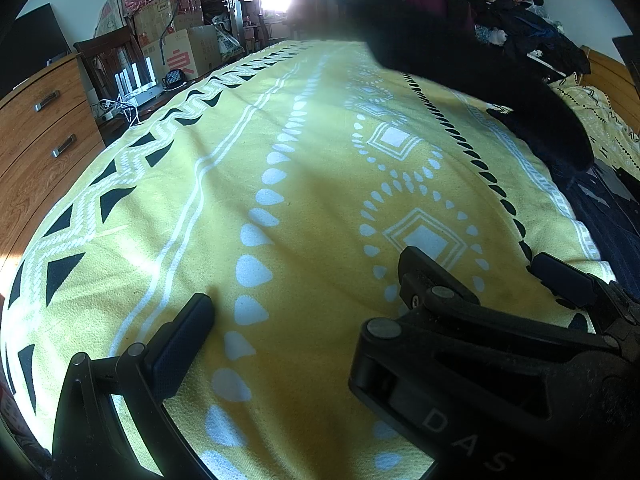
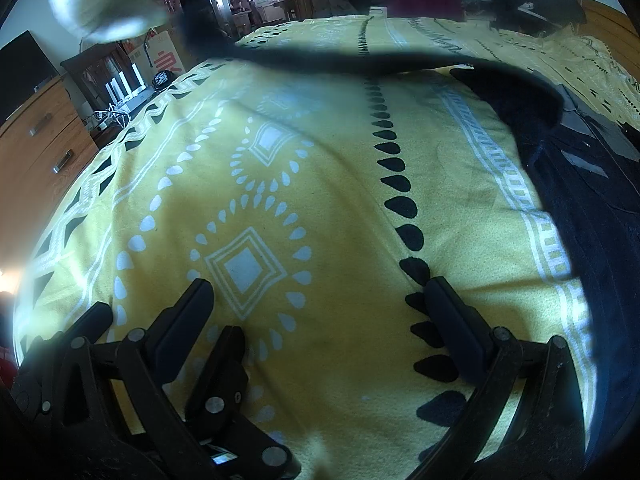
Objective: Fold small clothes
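Observation:
A black garment (image 1: 460,60) hangs blurred over the far right of the yellow patterned bedspread (image 1: 320,200). In the right wrist view the black garment (image 2: 520,92) stretches as a dark band from a pale blurred shape (image 2: 104,4) down to the bed's right side. A dark navy garment (image 2: 580,200) lies flat at the right edge. My left gripper (image 1: 316,308) is open and empty low over the bedspread; its right finger is hidden behind the right gripper's body. My right gripper (image 2: 320,284) is open and empty beside it, over the bedspread (image 2: 340,184).
A wooden dresser (image 1: 40,140) stands along the bed's left side. Beyond it are a chair with cables (image 1: 120,104) and cardboard boxes (image 1: 180,48). A heap of clothes (image 1: 500,4) fills the far right corner. The navy garment (image 1: 612,220) borders the right edge.

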A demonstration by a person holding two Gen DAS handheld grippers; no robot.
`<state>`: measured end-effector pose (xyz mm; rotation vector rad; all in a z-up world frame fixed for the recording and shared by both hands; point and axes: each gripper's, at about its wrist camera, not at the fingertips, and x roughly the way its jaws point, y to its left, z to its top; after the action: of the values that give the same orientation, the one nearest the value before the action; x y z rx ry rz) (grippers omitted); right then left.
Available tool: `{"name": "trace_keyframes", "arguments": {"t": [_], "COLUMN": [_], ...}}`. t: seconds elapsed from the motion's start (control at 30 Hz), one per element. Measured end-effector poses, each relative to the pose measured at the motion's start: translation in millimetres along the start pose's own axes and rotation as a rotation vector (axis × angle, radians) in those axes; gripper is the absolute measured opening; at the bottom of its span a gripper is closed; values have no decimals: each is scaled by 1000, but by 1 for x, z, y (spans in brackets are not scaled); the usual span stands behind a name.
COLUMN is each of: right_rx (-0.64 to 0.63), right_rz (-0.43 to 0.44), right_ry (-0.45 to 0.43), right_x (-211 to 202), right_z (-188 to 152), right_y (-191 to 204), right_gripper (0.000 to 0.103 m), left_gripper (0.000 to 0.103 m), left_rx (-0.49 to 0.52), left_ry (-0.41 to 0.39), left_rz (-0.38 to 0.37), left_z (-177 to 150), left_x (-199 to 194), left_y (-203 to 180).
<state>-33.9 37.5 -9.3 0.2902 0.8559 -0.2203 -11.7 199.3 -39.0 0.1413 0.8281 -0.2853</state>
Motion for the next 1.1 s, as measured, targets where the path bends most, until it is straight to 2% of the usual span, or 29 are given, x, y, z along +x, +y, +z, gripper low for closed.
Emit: {"name": "trace_keyframes", "arguments": {"t": [0.8, 1.0, 1.1], "right_rx": [-1, 9, -15], "right_rz": [-1, 4, -29], "right_ry": [0, 0, 14], "right_x": [0, -1, 2], "right_z": [0, 1, 2], "right_y": [0, 0, 5], "right_gripper": [103, 103, 103], "left_gripper": [103, 103, 103], "left_rx": [0, 0, 6], "left_ry": [0, 22, 9], "left_rz": [-1, -11, -3], "left_z": [0, 3, 2], "left_x": [0, 3, 1], "left_y": [0, 1, 0]}}
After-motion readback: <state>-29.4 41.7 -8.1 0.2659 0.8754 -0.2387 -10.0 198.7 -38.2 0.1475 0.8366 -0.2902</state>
